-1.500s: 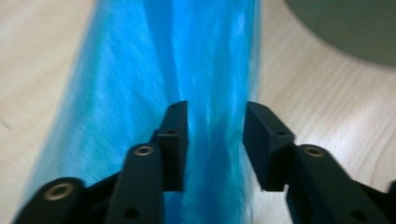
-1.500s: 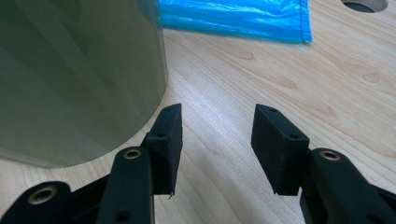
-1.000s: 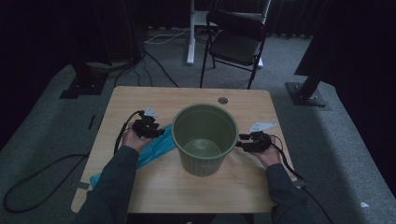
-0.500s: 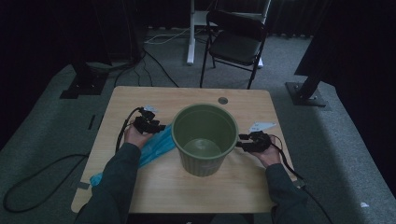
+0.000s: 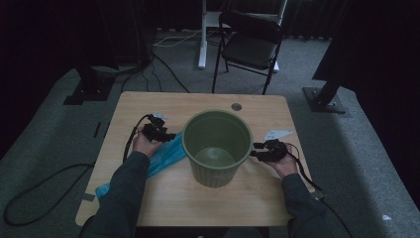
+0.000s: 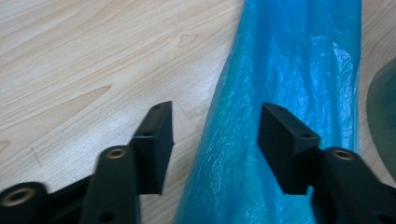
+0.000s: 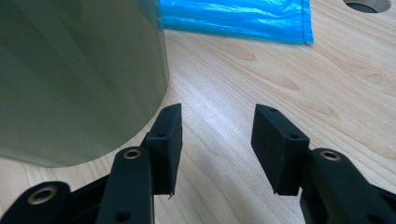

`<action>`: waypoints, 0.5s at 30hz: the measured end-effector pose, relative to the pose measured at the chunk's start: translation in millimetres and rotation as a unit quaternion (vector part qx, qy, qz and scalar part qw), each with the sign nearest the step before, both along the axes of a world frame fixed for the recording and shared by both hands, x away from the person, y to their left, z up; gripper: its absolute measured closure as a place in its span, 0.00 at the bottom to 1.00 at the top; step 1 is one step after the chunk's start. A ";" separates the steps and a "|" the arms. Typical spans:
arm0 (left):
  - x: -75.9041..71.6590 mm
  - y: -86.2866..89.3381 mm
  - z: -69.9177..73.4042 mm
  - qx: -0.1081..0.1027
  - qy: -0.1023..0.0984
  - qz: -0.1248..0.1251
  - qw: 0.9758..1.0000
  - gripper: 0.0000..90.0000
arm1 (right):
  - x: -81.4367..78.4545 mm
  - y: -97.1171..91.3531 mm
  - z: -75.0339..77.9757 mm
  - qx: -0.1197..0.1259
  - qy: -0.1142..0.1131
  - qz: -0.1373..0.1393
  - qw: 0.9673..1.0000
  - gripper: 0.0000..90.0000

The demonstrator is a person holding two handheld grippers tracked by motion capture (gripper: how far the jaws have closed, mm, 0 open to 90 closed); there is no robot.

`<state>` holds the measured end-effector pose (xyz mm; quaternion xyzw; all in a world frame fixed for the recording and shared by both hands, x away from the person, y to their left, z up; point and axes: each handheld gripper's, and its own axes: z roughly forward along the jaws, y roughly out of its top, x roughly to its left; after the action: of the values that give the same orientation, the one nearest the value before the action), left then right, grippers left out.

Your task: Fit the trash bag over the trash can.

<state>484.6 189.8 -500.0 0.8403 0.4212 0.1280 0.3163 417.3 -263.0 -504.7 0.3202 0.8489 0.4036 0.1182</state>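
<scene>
A green plastic bin (image 5: 213, 173) stands upright in the middle of the wooden table (image 5: 198, 101). A blue plastic bag (image 5: 163, 156) lies flat to its left, one end near the bin's base. My left gripper (image 5: 171, 136) hovers low over that bag (image 6: 289, 70). Its jaws (image 6: 215, 121) have just been opening and stand wide, the bag's edge lying between them with neither pad pressing on it. My right gripper (image 5: 253, 150) rests to the right of the bin (image 7: 79, 70), open (image 7: 217, 123) over bare wood with nothing between its fingers.
A round cable hole (image 5: 236, 106) sits near the table's far edge. A white scrap (image 5: 277, 134) lies by the right hand. A black chair (image 5: 250, 47) stands beyond the table. Cables trail from both grippers off the table's sides.
My left hand has shifted slightly toward the bin, over the bag. The right hand and the bin have stayed put.
</scene>
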 end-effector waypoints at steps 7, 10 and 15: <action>9.5 -5.5 -5.1 -0.006 0.013 0.004 1.000 0.38 | 1.3 2.0 -0.1 -0.001 0.001 0.004 1.000 0.58; 14.7 -10.5 -10.4 0.006 0.021 0.002 1.000 0.37 | 1.5 1.5 -0.4 -0.001 0.001 0.004 1.000 0.58; 20.2 -24.6 -13.8 0.005 0.029 -0.011 0.999 0.38 | 1.6 0.2 -0.7 -0.001 0.002 0.004 1.000 0.58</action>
<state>504.8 165.2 -513.8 0.8499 0.4204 0.1021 0.3009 418.9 -262.8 -505.4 0.3177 0.8506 0.4028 0.1156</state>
